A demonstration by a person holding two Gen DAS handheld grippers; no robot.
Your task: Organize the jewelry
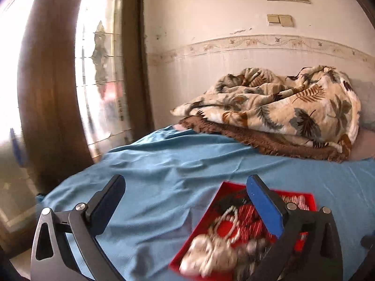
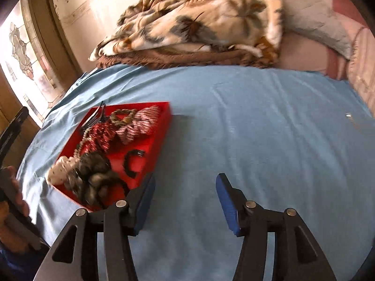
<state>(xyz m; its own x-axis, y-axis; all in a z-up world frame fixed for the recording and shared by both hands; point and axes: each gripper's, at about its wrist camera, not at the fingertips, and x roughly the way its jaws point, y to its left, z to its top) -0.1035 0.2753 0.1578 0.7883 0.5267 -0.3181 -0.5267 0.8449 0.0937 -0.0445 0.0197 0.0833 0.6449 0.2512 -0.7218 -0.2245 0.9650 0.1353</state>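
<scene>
Resting on a blue-sheeted bed, a red tray held mixed jewelry: a beaded necklace, striped red scrunchies, a black curved clip. Both the left gripper, over the tray's near edge, and the right gripper, just right of the tray, were spread apart and empty. Everything lay heaped together; whether sorting was starting or ending was unclear.

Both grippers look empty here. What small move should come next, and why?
Probably swing the right gripper left and down toward the red tray. Both it and the left gripper are open and hold nothing, while the jewelry, such as the bead necklace, lies heaped in the tray on the blue sheet. The right one sits nearest.
</scene>
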